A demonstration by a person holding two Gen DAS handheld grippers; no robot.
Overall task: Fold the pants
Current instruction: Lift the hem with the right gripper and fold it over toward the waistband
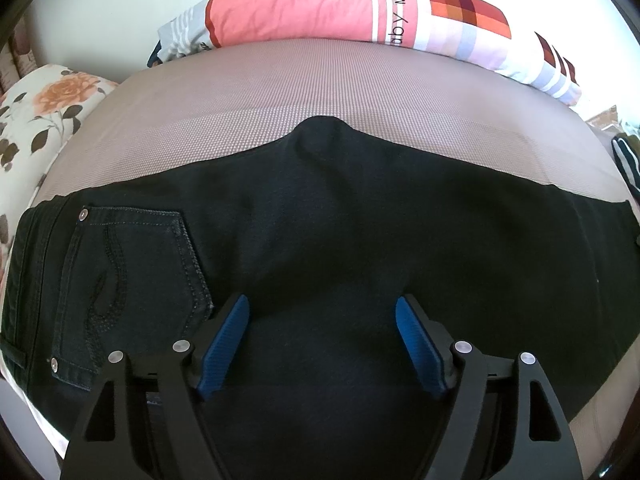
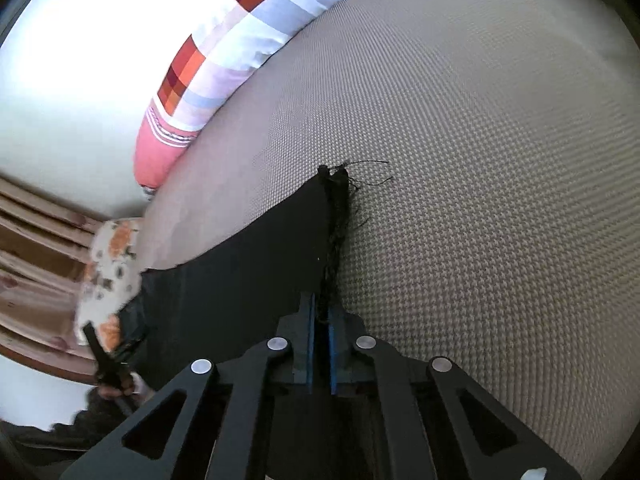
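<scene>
Beige woven bedding (image 1: 320, 92) stretches wide and flat across both views, with broad bare cloth on the far side of the black pants (image 1: 360, 220) and more of it to the right of the frayed leg hem (image 2: 338, 216) in the right wrist view. Along the far edge of the bed lies a long pillow (image 1: 304, 8) in pink, white and checked orange and red, set against a pale wall (image 2: 64, 80). A flowered cushion (image 1: 44, 112) sits at the left end of the bed, beside a dark wooden frame (image 2: 36, 248).

Black pants lie spread lengthwise across the bedding, back pocket (image 1: 132, 280) up at the left, its stitching and rivets plain, the legs running off to the right. One fold of cloth rises to a small peak at the far edge, near the middle of the left wrist view.

Left gripper (image 1: 322, 344) hangs over the seat of the pants with its blue fingers (image 1: 226, 344) spread wide apart, dark cloth lying below and between them; whether the pads touch it cannot be told. Right gripper (image 2: 320, 324) stands at the hem end, its fingers drawn nearly together and pinching the frayed edge, loose threads trailing from the hem onto the bedding beyond the fingertips.
</scene>
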